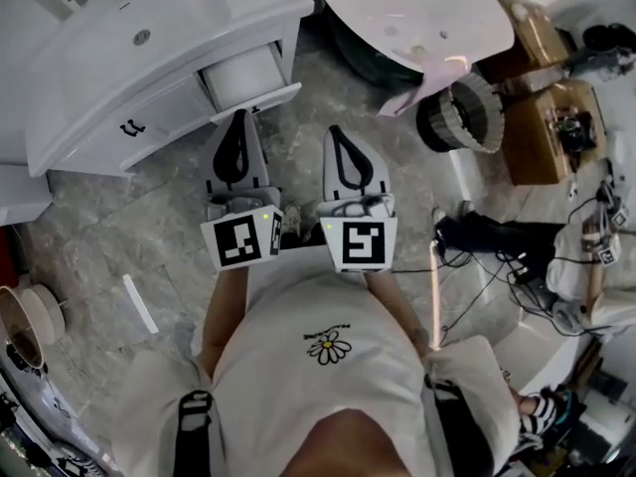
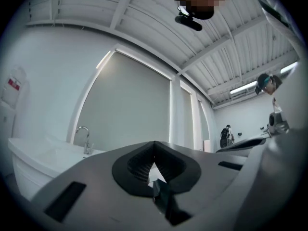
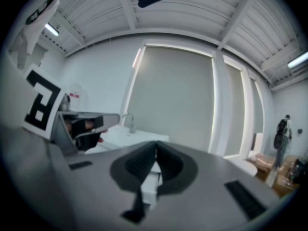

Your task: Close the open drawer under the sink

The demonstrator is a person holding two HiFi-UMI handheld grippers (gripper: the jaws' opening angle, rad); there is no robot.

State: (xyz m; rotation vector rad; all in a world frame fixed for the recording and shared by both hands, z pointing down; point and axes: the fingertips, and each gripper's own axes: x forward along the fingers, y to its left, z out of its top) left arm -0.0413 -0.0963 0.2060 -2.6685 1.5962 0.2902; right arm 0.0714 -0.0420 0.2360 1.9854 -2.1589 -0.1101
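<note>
Both tools were clamped shut with nothing in them: the left gripper [image 1: 241, 117] had its black jaws pressed tip to tip, and the right gripper [image 1: 335, 130] beside it looked the same. They were held side by side, pointing toward the vanity [image 1: 94, 87]. The drawer [image 1: 246, 73] stood pulled out at the vanity's right end, under the sink [image 1: 149, 28], and its inside showed only plain white. Its front panel [image 1: 260, 100] lay just ahead of the left gripper's tips, while the right gripper pointed a little past the drawer's outer side. Neither one gripped it, and I could not tell if the left tips brushed the panel. Next to the open drawer, further along the vanity front, a second drawer with a black handle [image 1: 132, 126] sat flush. Up on the vanity top stood the faucet [image 2: 83, 137]. Beyond the vanity's right end was a big white oval tub [image 1: 417, 13] with a pink cloth [image 1: 422, 85] hanging off it, a ribbed black-and-white ring [image 1: 462, 117], cardboard boxes [image 1: 545, 132] and loose cables [image 1: 487, 266]. The marble floor [image 1: 109, 217] between the person and the drawer lay open.
</note>
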